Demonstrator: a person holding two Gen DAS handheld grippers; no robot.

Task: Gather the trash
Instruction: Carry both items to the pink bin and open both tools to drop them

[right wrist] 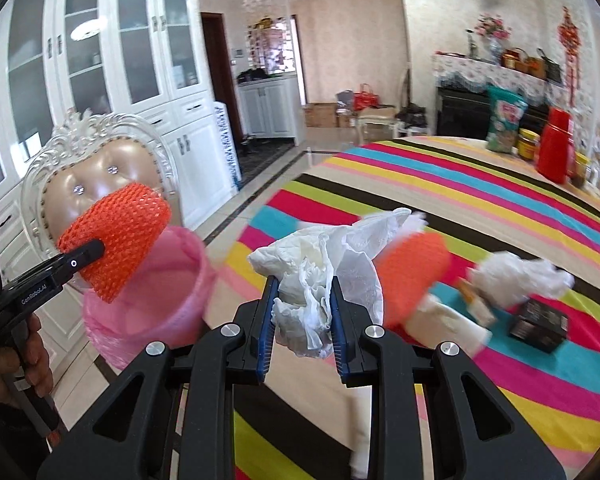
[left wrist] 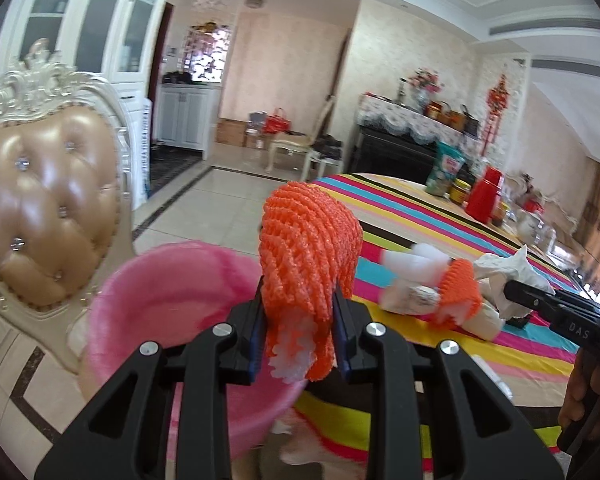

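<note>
My left gripper (left wrist: 298, 320) is shut on an orange foam fruit net (left wrist: 308, 248) and holds it over the rim of a pink-lined bin (left wrist: 160, 292). The net (right wrist: 116, 236) and bin (right wrist: 156, 300) also show in the right wrist view, at the left. My right gripper (right wrist: 302, 316) is shut on a crumpled white tissue (right wrist: 320, 268) above the striped table (right wrist: 480, 200). On the table lie another orange foam net (right wrist: 412, 276), a white wrapper (right wrist: 520, 276) and a small black box (right wrist: 540, 324).
An ornate tan chair (left wrist: 48, 208) stands behind the bin. At the table's far end stand a red flask (right wrist: 556, 148), jars and a green bag (right wrist: 504, 120). White cabinets (right wrist: 120, 60) line the left wall.
</note>
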